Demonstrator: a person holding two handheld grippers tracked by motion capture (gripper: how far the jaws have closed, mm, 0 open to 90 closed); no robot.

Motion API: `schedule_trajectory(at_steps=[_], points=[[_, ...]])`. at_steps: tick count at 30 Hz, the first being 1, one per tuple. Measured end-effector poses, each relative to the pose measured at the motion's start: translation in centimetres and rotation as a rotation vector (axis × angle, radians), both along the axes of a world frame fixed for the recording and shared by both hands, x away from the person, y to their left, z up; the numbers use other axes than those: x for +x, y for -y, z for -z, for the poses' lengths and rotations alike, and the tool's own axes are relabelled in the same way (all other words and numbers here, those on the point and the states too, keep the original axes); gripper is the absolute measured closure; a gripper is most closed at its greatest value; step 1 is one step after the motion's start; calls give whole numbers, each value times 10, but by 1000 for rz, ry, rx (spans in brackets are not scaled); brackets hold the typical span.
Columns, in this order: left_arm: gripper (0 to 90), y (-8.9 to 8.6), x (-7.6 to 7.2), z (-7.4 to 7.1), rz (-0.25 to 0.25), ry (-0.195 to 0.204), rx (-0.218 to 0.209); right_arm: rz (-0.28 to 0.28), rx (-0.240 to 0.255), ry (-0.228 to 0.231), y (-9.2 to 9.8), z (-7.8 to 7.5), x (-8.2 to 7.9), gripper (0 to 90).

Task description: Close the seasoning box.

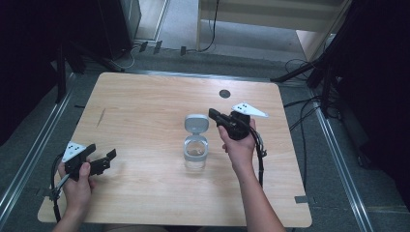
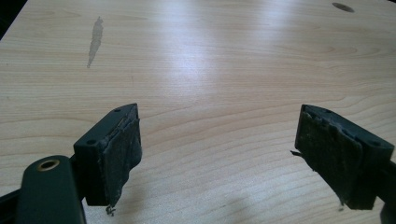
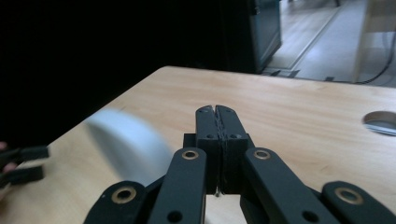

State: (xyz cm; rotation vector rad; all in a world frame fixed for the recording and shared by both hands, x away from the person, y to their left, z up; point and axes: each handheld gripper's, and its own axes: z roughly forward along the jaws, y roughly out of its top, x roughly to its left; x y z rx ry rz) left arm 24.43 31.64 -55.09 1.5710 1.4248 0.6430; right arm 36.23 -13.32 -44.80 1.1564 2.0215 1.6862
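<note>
A clear round plastic jar [image 1: 196, 153] stands upright near mid-table on the pale wood-grain table [image 1: 145, 125], its grey flip lid [image 1: 196, 123] swung up and open behind the mouth. The step in hand looks like working that lid, most likely pushing it shut, though opening just done can't be ruled out.

The right gripper [image 1: 215, 116] hovers just beside the lid's right edge, tip pointing left toward it, slightly above the rim; contact can't be told from the high view. Its jaws are pressed together with nothing between them, seen plainly in the right gripper view [image 3: 217, 114], where the lid shows as a pale blurred curve [image 3: 133, 137] low and left of the jaw tips, so the lid sits off to one side of the jaws, not between them.

The left gripper [image 1: 102, 160] rests low near the table's front-left, well apart from the jar. Its jaws stand wide apart over bare wood, pads [image 2: 122, 154] worn and frayed, nothing held.

Likely next move: the right gripper's closed tip gets behind or on top of the lid and presses it forward and down onto the mouth. The jar is light and unbraced, so it may slide or tip; bringing the left gripper in to steady the jar wall would help.
</note>
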Motion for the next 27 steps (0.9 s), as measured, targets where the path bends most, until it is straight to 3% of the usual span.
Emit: schedule_trajectory(at_steps=[4, 9, 11, 14, 17, 20, 27], points=[[147, 0, 0, 0, -3, 3, -5, -44, -17, -9, 0, 7, -17, 895], [148, 1, 0, 0, -3, -4, 14, -13, -27, 7, 11, 10, -25, 866], [147, 2, 0, 0, -6, -4, 15, 12, -20, 16, 17, 10, -25, 754], [147, 1, 0, 0, -5, -3, 15, 112, -42, 50, 26, 9, -27, 420], [147, 2, 0, 0, -6, -2, 15, 180, -49, 37, 36, 10, -28, 182], [148, 2, 0, 0, -5, -1, 15, 219, -59, 18, 49, 14, -29, 120], [147, 2, 0, 0, -6, -1, 15, 272, -92, 7, 73, 25, -36, 113]])
